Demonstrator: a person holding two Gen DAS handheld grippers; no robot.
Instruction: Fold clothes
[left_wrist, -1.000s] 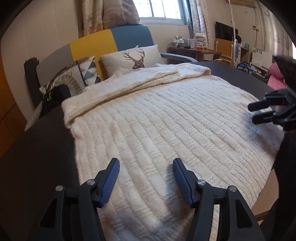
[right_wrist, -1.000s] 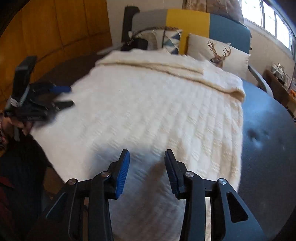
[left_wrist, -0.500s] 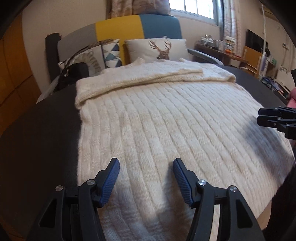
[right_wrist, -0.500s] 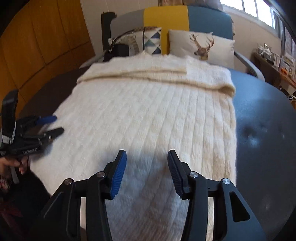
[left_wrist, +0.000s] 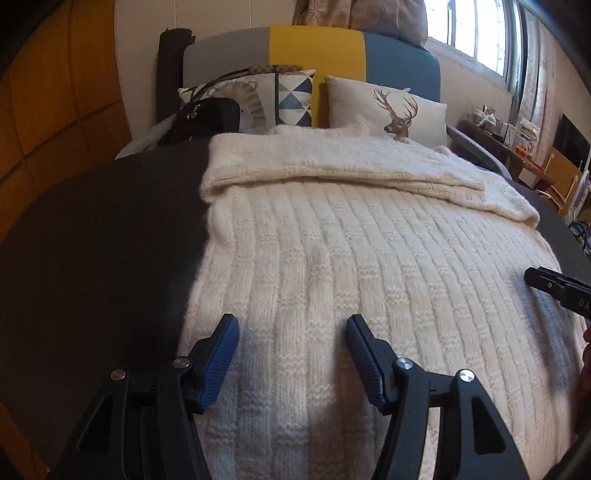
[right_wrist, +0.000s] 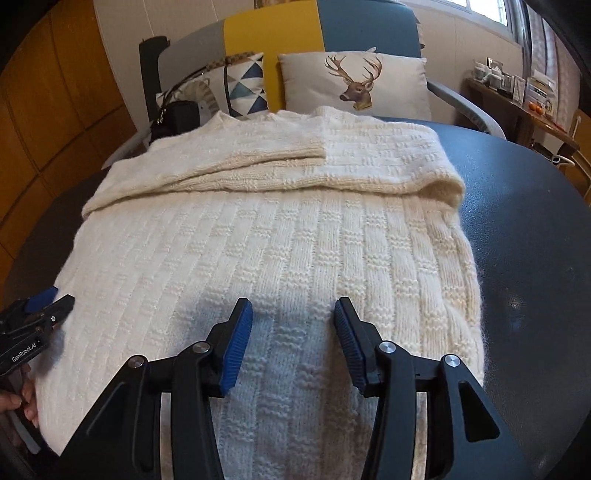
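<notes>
A cream knitted sweater lies flat on a dark round table. Its sleeves are folded across the far end. My left gripper hovers open over the sweater's near left part, nothing between its blue pads. My right gripper hovers open over the near right part, also holding nothing. Each gripper shows at the edge of the other's view: the right one and the left one, held by a hand.
Behind the table stands a grey, yellow and blue sofa with a deer cushion, a triangle-pattern cushion and a black bag. Wooden panels line the left wall. A cluttered desk sits at right.
Both grippers have swung to face the sweater's far end squarely and come lower and closer over its near edge. Both stay open. The sweater has not moved.
</notes>
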